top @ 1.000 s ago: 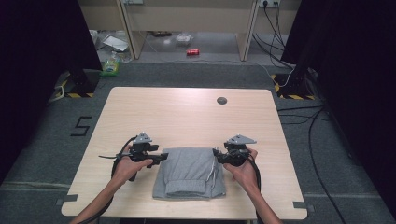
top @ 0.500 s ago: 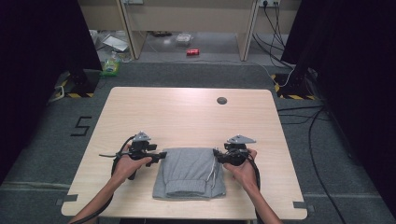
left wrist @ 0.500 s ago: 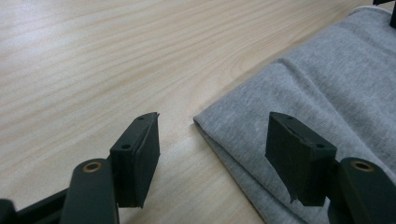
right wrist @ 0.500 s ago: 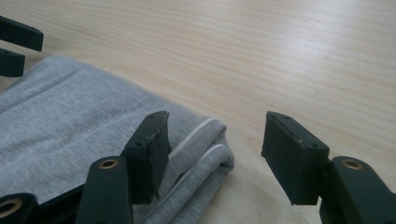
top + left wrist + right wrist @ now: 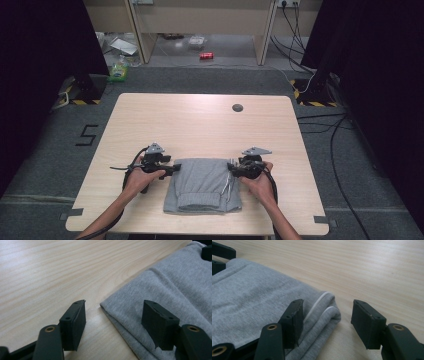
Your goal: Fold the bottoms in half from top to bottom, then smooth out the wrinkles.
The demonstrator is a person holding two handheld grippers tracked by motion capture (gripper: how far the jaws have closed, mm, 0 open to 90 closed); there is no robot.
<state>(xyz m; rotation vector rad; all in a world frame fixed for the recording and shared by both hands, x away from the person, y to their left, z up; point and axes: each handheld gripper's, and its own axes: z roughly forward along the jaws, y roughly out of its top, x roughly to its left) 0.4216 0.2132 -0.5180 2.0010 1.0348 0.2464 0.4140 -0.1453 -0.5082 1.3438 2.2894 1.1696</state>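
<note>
A folded grey sweat garment (image 5: 205,185) lies near the table's front edge, its white drawstring on the right side. My left gripper (image 5: 175,169) sits at the garment's upper left corner. In the left gripper view it (image 5: 114,305) is open, with the corner of the grey cloth (image 5: 175,285) lying between the jaws untouched. My right gripper (image 5: 231,167) is at the upper right corner. In the right gripper view it (image 5: 327,303) is open around the rolled edge of the garment (image 5: 249,295); its jaws have just been closing a little, pads still off the cloth.
The light wooden table (image 5: 200,125) has a small dark round disc (image 5: 237,107) near its far right. Cables (image 5: 320,120) trail over the floor at the right. Beyond the table, litter and a red can (image 5: 206,55) lie on the floor.
</note>
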